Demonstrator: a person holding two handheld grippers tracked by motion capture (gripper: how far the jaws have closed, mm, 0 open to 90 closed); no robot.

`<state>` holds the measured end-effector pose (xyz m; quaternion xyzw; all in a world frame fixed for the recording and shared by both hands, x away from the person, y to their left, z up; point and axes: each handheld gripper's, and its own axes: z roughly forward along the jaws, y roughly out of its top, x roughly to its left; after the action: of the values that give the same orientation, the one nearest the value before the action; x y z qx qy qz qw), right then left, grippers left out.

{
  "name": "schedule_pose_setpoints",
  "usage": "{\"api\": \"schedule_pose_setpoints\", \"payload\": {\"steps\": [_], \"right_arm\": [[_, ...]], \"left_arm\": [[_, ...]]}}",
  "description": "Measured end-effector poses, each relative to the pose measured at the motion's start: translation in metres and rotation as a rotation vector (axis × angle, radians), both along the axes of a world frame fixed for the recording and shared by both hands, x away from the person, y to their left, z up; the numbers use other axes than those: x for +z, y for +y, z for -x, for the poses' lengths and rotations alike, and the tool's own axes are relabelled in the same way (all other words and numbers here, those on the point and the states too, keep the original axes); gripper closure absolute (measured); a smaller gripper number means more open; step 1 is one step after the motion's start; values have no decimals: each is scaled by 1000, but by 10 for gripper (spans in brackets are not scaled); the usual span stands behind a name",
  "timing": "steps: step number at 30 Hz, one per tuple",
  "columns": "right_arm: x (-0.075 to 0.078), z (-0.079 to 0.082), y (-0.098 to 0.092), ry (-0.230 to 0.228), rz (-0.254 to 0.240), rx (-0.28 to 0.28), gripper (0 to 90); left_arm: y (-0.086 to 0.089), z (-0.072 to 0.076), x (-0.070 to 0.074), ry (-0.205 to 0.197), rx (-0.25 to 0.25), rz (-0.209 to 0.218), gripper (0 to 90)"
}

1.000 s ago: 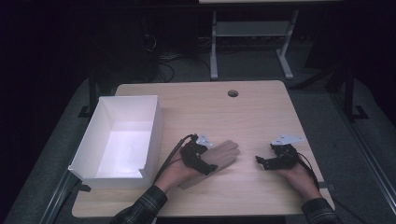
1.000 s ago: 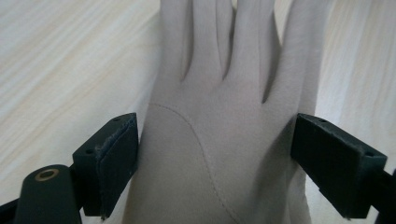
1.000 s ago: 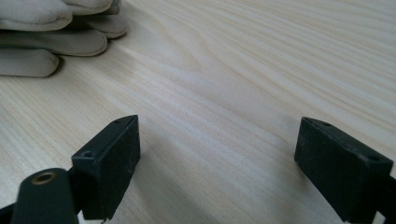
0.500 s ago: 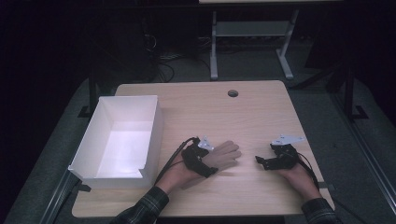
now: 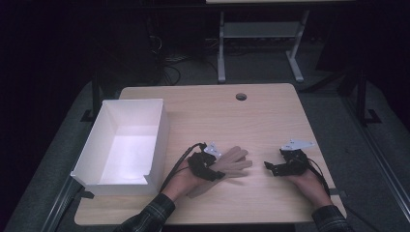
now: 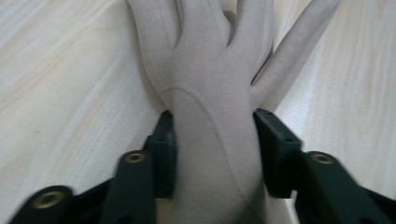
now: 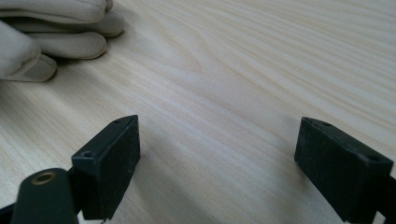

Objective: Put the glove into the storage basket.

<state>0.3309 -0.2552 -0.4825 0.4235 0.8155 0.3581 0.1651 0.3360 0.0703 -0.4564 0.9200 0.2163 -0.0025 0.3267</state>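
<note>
Beige and soft, a cloth glove [image 5: 232,162] lies flat on the pale wooden table [image 5: 251,121] in the lower middle of the high view, its cuff toward the bottom left and its fingers fanned toward the right, so its long axis runs roughly left to right with a slight upward slant. In that view the left gripper [image 5: 207,164] sits over the glove's cuff end, and the right gripper [image 5: 275,167] rests on the table just beyond the glove's fingertips, near them but apart. A white open-topped rectangular box [image 5: 159,130] stands at the left of the frame, closest to the left hand. In the left gripper view the glove [image 6: 210,93] runs straight up the frame from between the black jaws, which press on the wrist section from both sides; the grip looks closed on the cloth, with the fingers spreading toward the top edge. In the right gripper view the jaws stand wide apart over bare wood, holding nothing, and the glove's fingertips [image 7: 60,35] lie in the upper left corner, ahead and off to the left of the jaw line. The left hand already has the glove, so I judge any transfer toward the box falls to it.
</note>
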Motion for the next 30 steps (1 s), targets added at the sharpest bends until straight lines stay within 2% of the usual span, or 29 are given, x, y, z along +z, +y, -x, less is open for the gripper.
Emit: {"api": "schedule_pose_setpoints", "payload": {"steps": [6,9,12,25,30], "right_arm": [[0,0,0,1,-1,0,139],[0,0,0,1,-1,0,139],[0,0,0,1,0,-1,139],[0,0,0,6,-3,-3,139],[0,0,0,6,-2,-3,139]], "left_arm": [[0,-1,2,25,4,-8,656],[2,-4,4,67,21,9,660],[2,-5,7,81,34,21,660],[6,-7,41,67,74,64,659],[5,-8,57,55,75,70,659]]}}
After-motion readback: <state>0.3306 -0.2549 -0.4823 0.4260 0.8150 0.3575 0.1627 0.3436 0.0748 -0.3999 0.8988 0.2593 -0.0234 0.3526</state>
